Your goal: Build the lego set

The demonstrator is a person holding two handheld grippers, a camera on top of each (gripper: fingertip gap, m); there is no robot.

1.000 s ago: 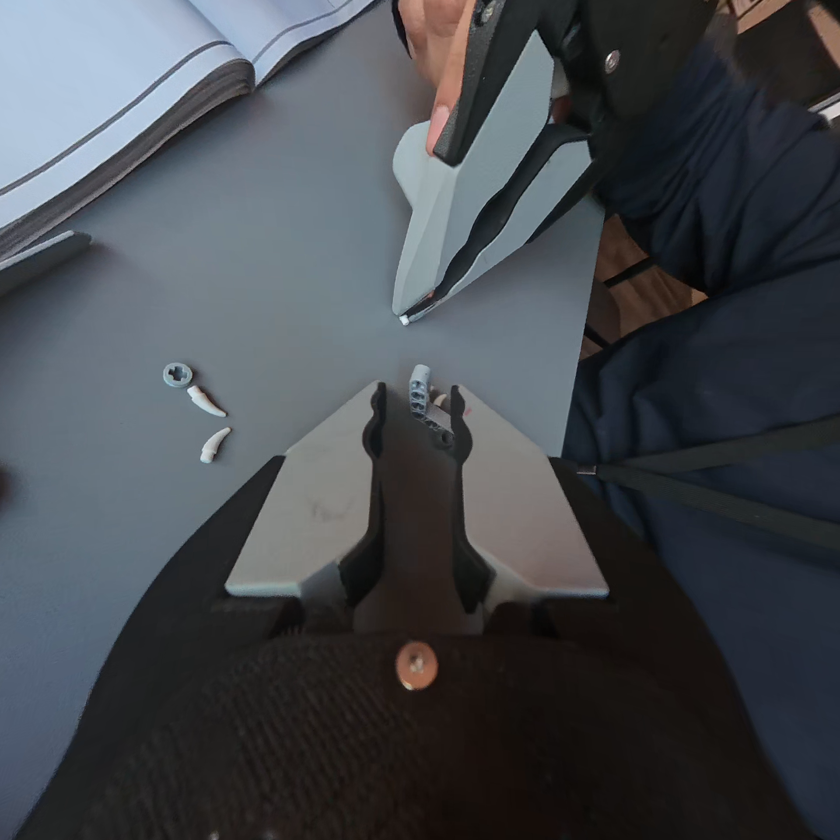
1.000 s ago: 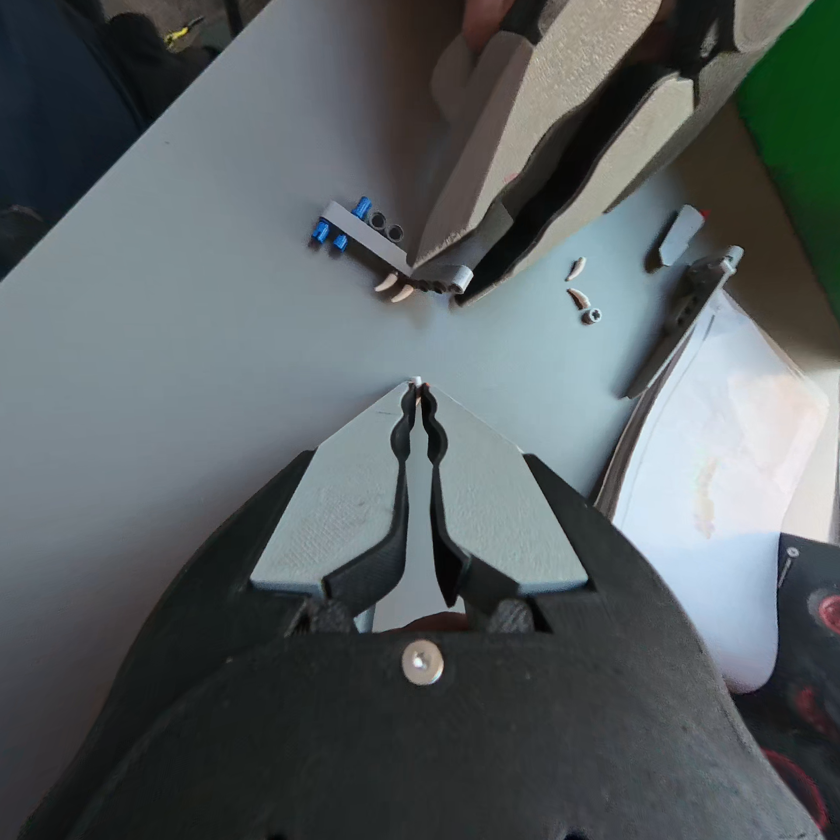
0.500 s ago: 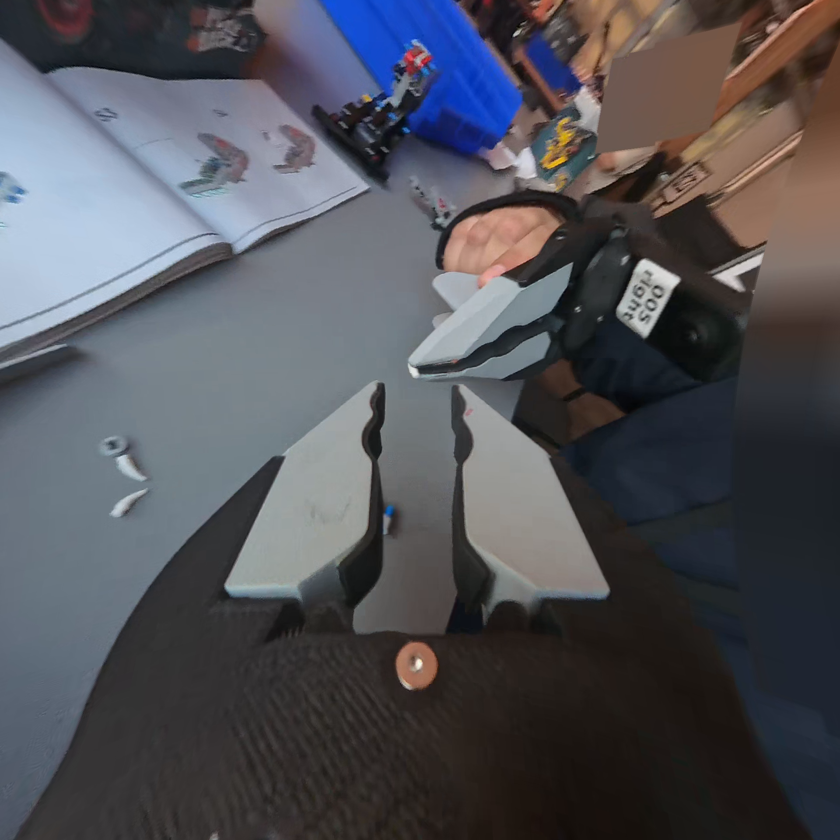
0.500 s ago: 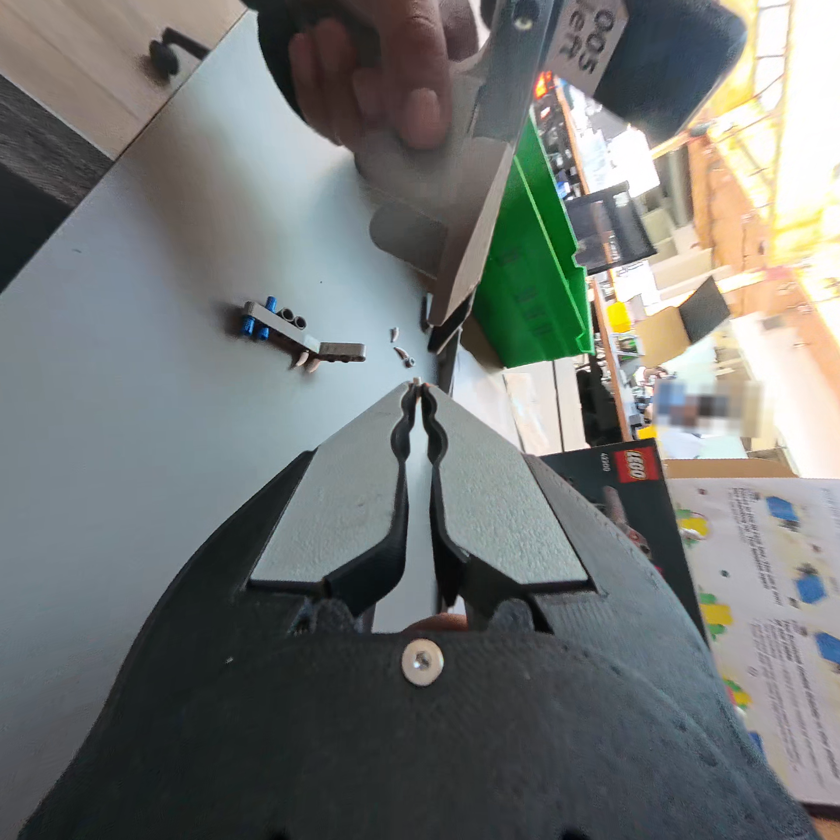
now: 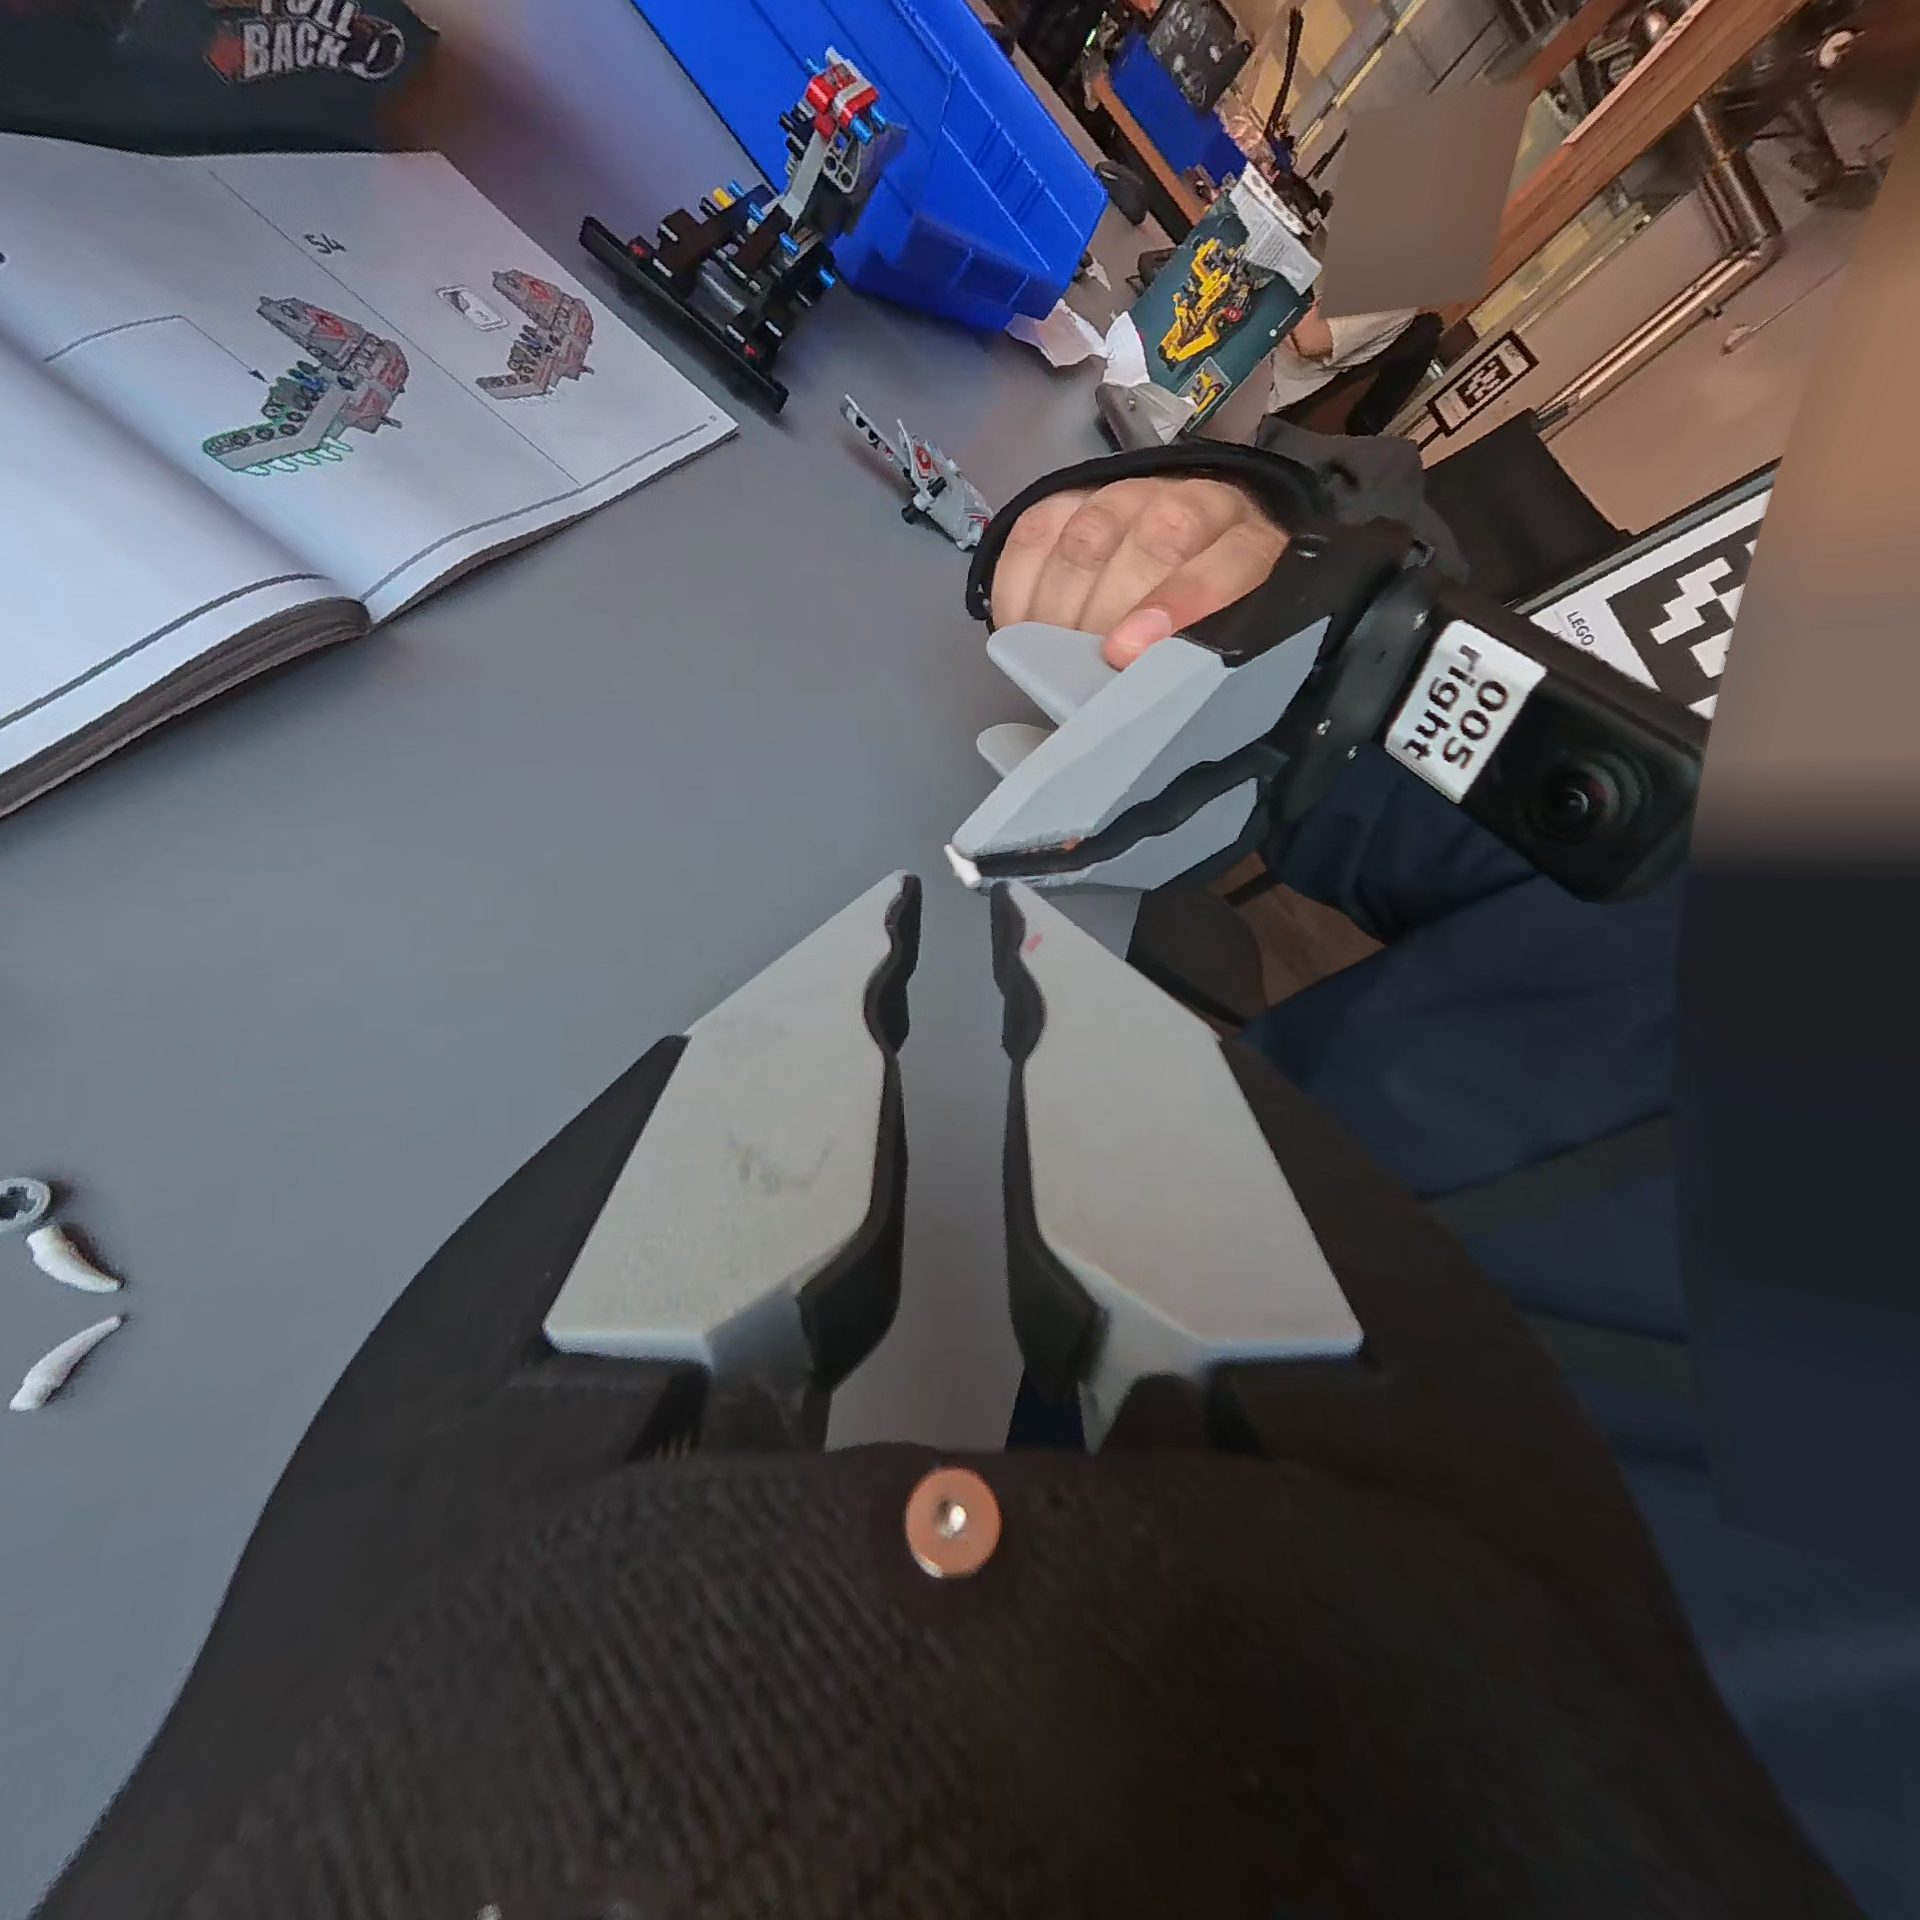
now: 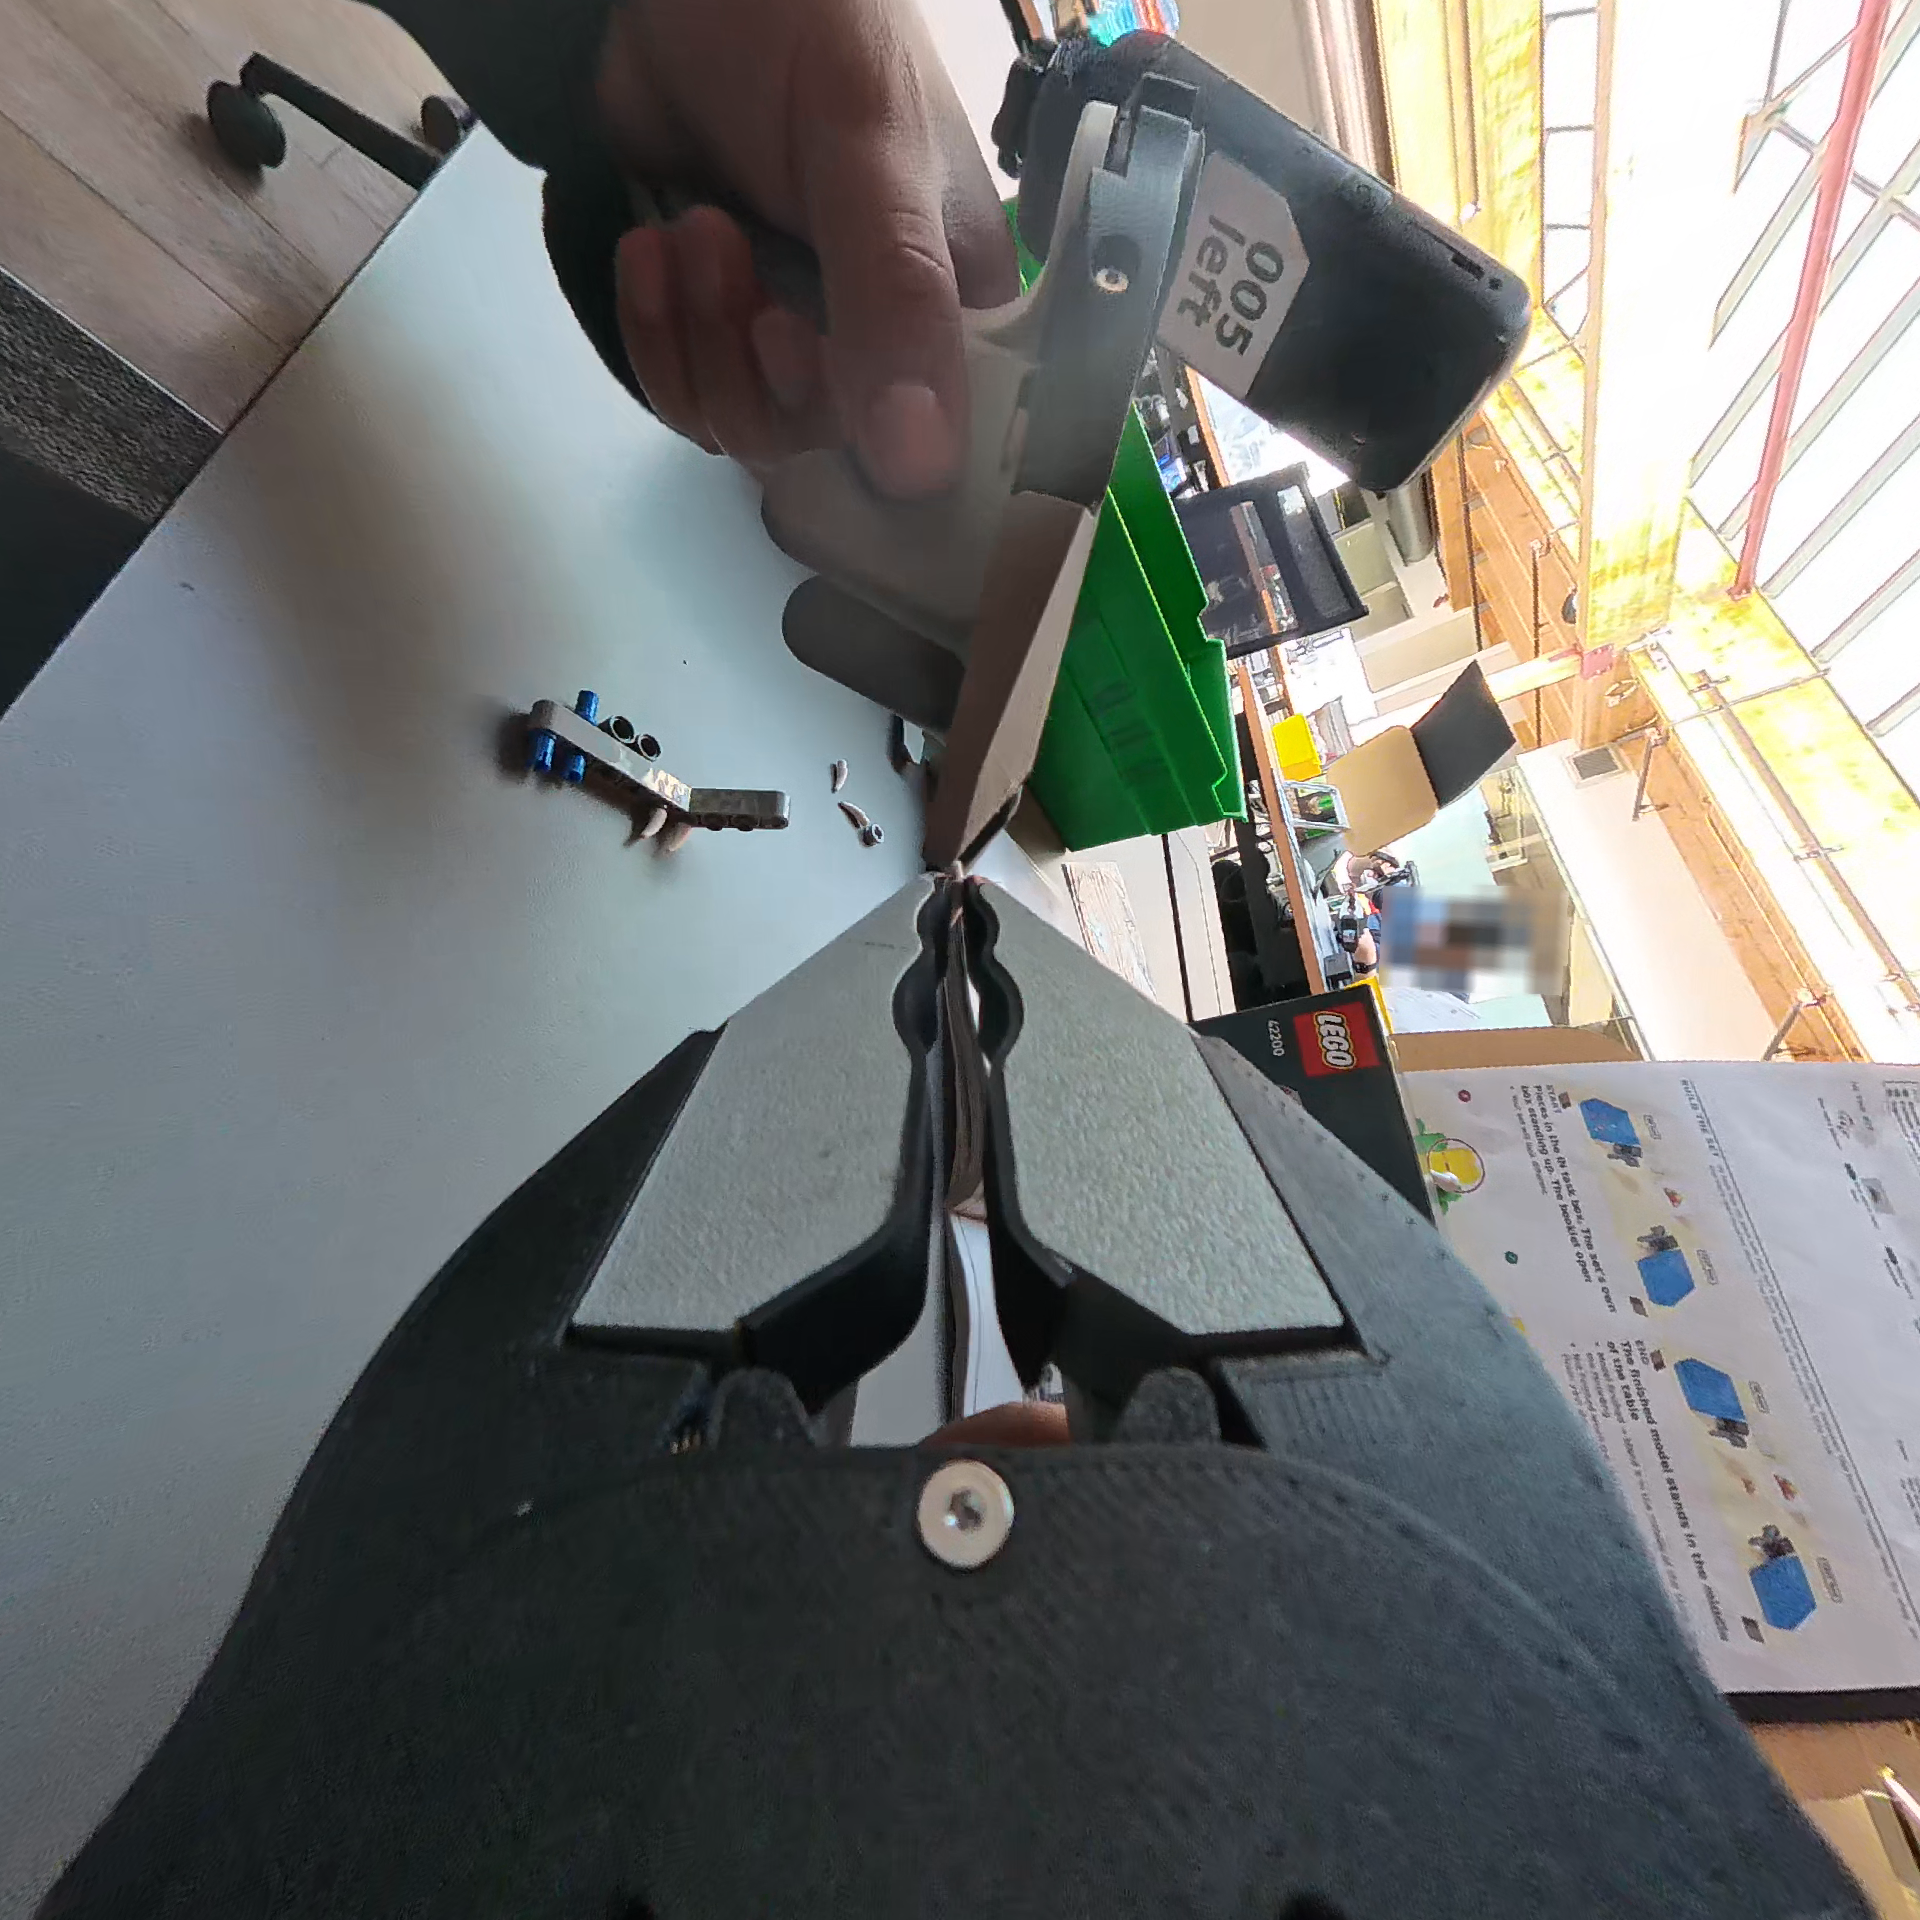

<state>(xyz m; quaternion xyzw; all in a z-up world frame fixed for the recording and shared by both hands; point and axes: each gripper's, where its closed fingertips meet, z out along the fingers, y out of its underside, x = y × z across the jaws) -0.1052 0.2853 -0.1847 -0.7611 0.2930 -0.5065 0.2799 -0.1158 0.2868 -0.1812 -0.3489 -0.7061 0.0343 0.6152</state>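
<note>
In the left wrist view, the left tool (image 5: 954, 902) is held above the grey desk (image 5: 520, 831) with its fingers spread a little and nothing between them. Just beyond its tips, the right tool (image 5: 971, 868) is seen pressed together on a tiny white piece (image 5: 960, 865) that juts from its tip. Two white claw pieces (image 5: 68, 1304) and a small grey ring (image 5: 23, 1205) lie well to the left, and the open instruction booklet (image 5: 312, 416) lies farther off.

In the right wrist view, the right tool (image 6: 951, 883) is seen nearly closed, the white piece barely visible at its tips, which almost meet those of the left tool (image 6: 956, 847). The grey beam assembly (image 6: 649, 764) with blue pins lies on the desk beyond, with two claws already fitted.

If a handover is intended, the piece could be dropped, since so little of it is exposed for a second grip. A slight misalignment of the tips would be enough to flick it away.
</note>
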